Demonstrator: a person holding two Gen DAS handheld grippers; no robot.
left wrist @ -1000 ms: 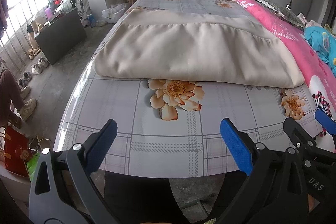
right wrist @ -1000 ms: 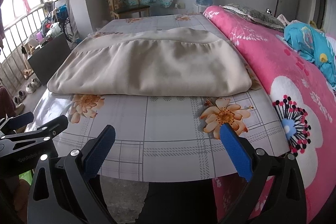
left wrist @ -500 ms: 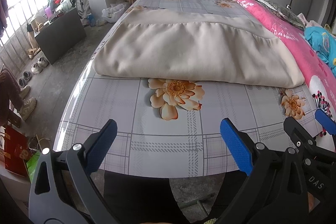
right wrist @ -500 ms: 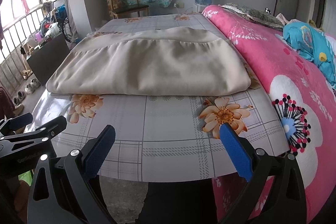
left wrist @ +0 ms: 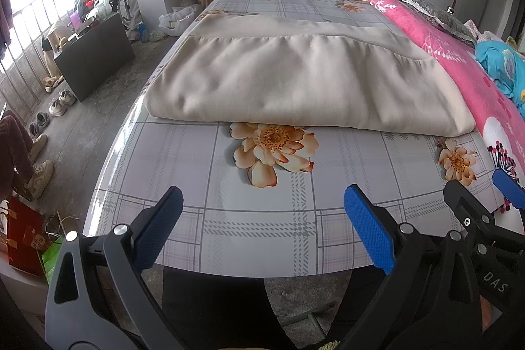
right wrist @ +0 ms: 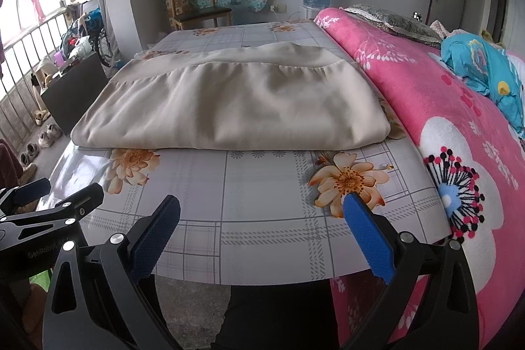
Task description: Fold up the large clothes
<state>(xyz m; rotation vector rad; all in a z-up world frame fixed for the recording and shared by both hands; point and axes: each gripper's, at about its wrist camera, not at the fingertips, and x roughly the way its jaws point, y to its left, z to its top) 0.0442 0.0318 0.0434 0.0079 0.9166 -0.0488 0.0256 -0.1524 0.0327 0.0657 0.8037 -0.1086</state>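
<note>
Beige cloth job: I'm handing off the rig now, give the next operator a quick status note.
Left gripper: open, empty, hovering over the table's near edge.
Right gripper: open, empty, beside it to the right.
Beige cloth: lies folded flat on the floral table, past both grippers, its right end beside the pink blanket.
Done: at least one fold; near edge is a neat fold line.
Left: probably fold it smaller, if required; neither gripper touches it.

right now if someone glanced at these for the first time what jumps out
The big beige folded cloth lies across the middle of the flowered table. A bright pink blanket runs along the table's right edge. The left gripper and right gripper hover open at the near edge, holding nothing.
</note>
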